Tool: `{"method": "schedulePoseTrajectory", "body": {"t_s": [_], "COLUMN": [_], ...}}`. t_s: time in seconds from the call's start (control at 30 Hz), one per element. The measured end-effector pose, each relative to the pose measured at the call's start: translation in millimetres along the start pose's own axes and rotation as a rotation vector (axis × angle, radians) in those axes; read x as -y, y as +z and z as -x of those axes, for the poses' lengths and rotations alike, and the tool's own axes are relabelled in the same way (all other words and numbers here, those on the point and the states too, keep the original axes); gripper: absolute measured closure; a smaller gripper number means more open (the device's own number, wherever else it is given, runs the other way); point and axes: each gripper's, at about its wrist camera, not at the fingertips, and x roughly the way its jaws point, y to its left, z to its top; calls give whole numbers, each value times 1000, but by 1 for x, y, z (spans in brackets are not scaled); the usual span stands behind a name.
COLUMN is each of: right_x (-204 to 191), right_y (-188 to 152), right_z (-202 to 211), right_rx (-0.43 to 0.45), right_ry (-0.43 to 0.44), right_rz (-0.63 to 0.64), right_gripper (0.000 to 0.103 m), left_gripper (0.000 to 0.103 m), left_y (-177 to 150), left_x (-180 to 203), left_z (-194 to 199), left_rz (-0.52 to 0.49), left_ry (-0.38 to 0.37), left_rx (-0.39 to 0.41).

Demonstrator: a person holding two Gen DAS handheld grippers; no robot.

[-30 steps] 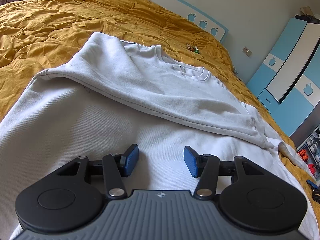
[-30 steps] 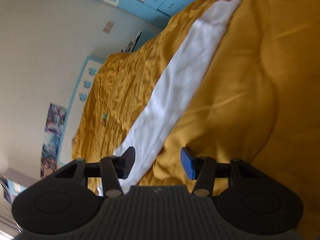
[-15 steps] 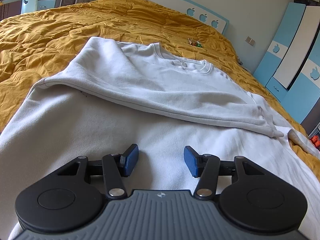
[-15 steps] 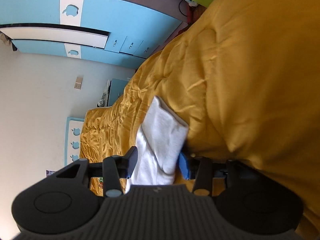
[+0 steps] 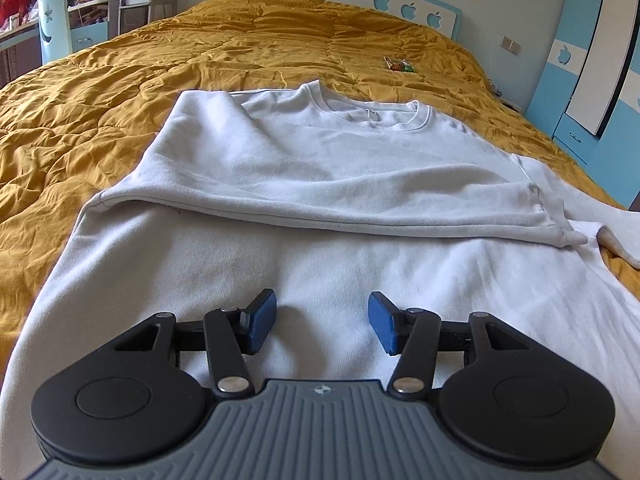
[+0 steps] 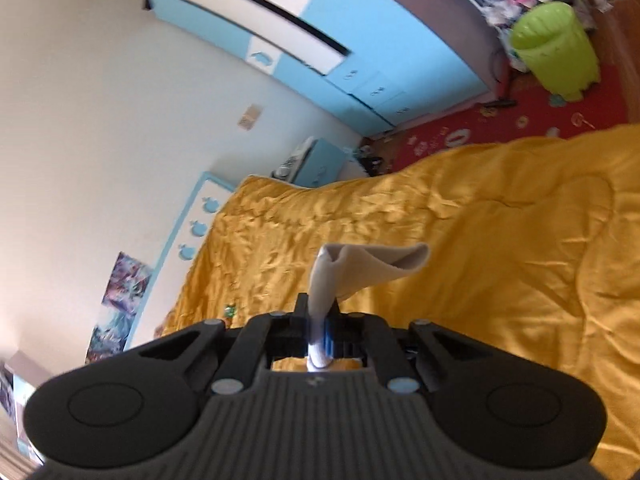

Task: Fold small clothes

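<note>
Fingers of right gripper (image 6: 320,334) pinching a sleeve cuff (image 6: 360,266), lifted over the bed (image 6: 500,240); left gripper (image 5: 322,322) spread above the white sweatshirt (image 5: 320,184), lengthwise toward headboard edge.

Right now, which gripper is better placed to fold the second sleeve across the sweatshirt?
Probably the right gripper: it is shut on the sleeve cuff. The left gripper is open over the sweatshirt body, holding nothing.
</note>
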Motion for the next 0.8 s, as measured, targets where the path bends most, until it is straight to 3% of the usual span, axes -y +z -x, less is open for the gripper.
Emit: {"method": "schedulePoseTrajectory", "body": {"t_s": [0.23,0.33,0.47,0.63,0.73,0.8], "right_x": [-143,-204,-283,-365,-397,-411], "right_y": [-20,-47,-101,-182,-240,-281], "right_z": [35,40,37,30,20,14], "right_rx": [37,53,50,9,-83,-157], "right_ry": [127,183,234,302,353,382], "right_rz": [244,326,463,612,664,710], "right_gripper": [101,101,101,101,101,101], "left_gripper": [41,41,41,41,41,41], "left_y": [12,21,32,37,33,27], "left_x": [-12,-31,-63,-94,-113,-131], "left_z": [32,50,80,116,137,156], "left_rz": [-14,44,141,176,210,278], "left_ry": [108,114,75,124,168,155], "left_rx": [21,40,82,169,240,312]}}
